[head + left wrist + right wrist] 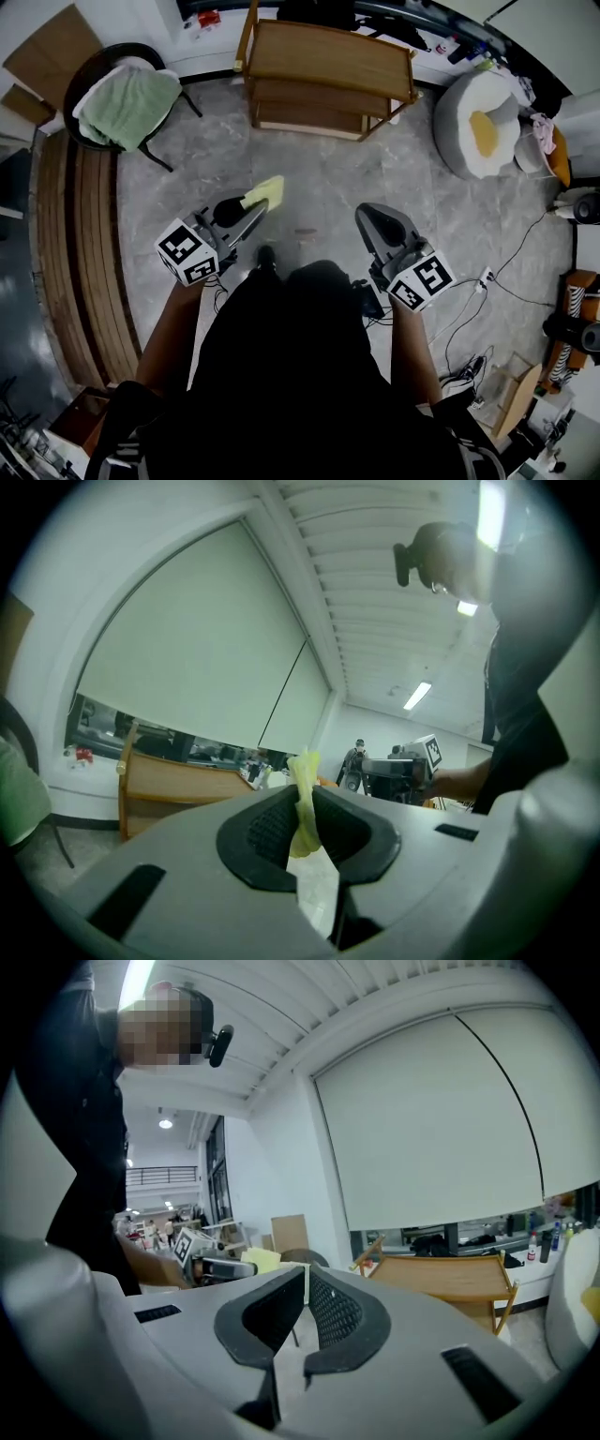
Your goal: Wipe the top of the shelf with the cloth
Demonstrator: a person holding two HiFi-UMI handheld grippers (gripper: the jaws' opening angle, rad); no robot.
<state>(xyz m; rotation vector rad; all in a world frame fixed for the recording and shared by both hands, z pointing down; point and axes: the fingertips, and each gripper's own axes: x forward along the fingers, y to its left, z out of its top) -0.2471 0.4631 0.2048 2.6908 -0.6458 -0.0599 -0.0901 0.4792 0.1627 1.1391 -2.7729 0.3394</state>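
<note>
The wooden shelf [328, 64] stands on the grey floor ahead of me, a good way from both grippers. It also shows low in the left gripper view as the shelf [178, 782] and in the right gripper view as the shelf [445, 1279]. My left gripper [249, 212] is shut on a yellow cloth [265, 192]. The cloth [302, 803] sticks up from between the pads. My right gripper [375, 220] is held level beside it. Its jaws stand together with nothing between them [307, 1290].
A black chair draped with a green towel [127, 103] stands at the left of the shelf. A white round seat [483, 122] is at the right. Wooden planking [80, 253] runs along the left. Cables [487, 281] and a cardboard box [511, 394] lie at the right.
</note>
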